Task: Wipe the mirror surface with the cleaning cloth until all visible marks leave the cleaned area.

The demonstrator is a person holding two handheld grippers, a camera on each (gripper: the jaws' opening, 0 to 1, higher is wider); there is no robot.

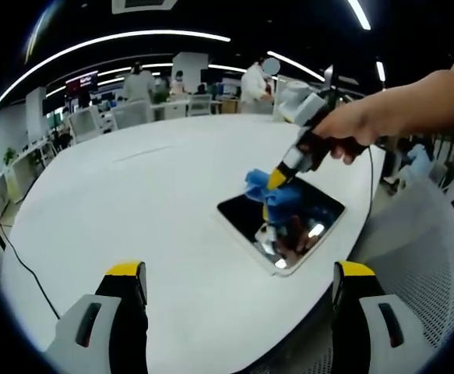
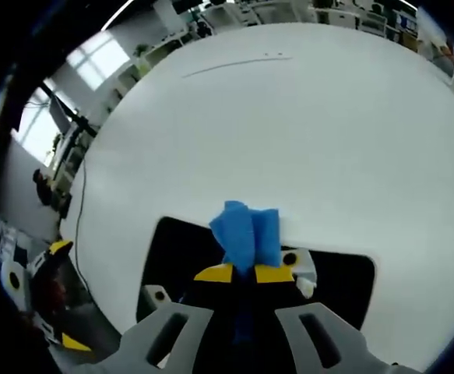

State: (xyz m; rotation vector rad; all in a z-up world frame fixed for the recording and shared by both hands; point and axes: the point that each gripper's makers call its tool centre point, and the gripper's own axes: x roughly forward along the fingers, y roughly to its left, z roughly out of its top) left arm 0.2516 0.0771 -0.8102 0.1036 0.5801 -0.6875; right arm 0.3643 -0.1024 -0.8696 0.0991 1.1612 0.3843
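Your right tool (image 2: pixel 244 273) is clenched on the blue cloth (image 2: pixel 246 234), which bunches out past its yellow tips and sits pressed on the mirror (image 2: pixel 172 249). Seen from the left gripper view, the mirror (image 1: pixel 285 222) lies flat on the white bench (image 1: pixel 133 202), toward the bench's near right edge, with your hand (image 1: pixel 367 121) driving the right tool (image 1: pixel 277 181) down at a slant onto the cloth (image 1: pixel 277 195) near the mirror's far corner. Your left tool (image 1: pixel 238 292) hangs released, jaws wide apart and grasping nothing, well short of the mirror. The main risk is that nothing pins the mirror: a hard stroke toward you could slide it across the smooth bench and off the near edge, which looks close by. The cloth is gripped as a small wad, so a steep tool angle could let the hard yellow tips scrape the glass instead of the fabric. A pull against friction could also tug the cloth out of the jaws. The near part of the mirror shows bright reflections, and you cannot tell marks from glare there, so you may stop too soon. Keep the strokes short, or the mirror slips out of the views.
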